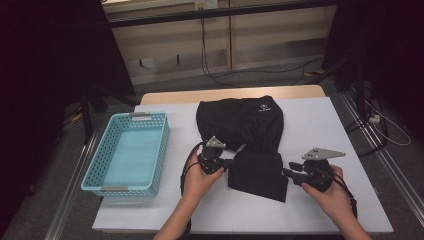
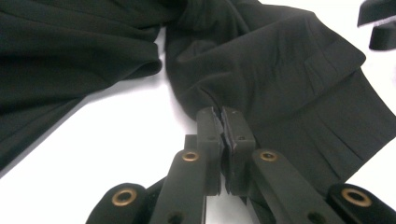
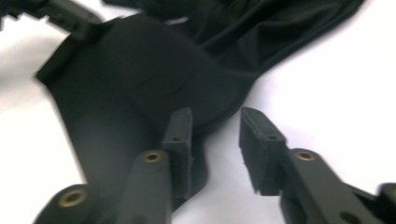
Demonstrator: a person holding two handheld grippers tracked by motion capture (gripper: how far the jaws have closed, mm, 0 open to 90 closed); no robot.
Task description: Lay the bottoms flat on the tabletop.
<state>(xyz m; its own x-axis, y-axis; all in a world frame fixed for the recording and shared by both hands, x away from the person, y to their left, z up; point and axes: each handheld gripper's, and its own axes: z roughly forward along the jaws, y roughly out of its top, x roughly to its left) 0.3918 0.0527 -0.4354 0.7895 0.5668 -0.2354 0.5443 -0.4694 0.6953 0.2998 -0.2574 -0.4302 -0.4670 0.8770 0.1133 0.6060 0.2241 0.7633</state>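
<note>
The garment [image 1: 245, 137] lay partly folded beside the basket [image 1: 127, 152]; left gripper [image 2: 222, 126] pinched its edge, right gripper [image 3: 215, 135] stood apart, basket unfilled

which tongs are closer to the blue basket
Left. The left tongs are between the blue basket and the black garment, shut on its edge; the right tongs are open on the garment's far side.

White-topped table [image 1: 320, 120], grey floor [image 1: 60, 180] with cables [image 1: 260, 72], pale wall panels [image 1: 270, 35], dark curtains [image 1: 45, 60] either side.
</note>
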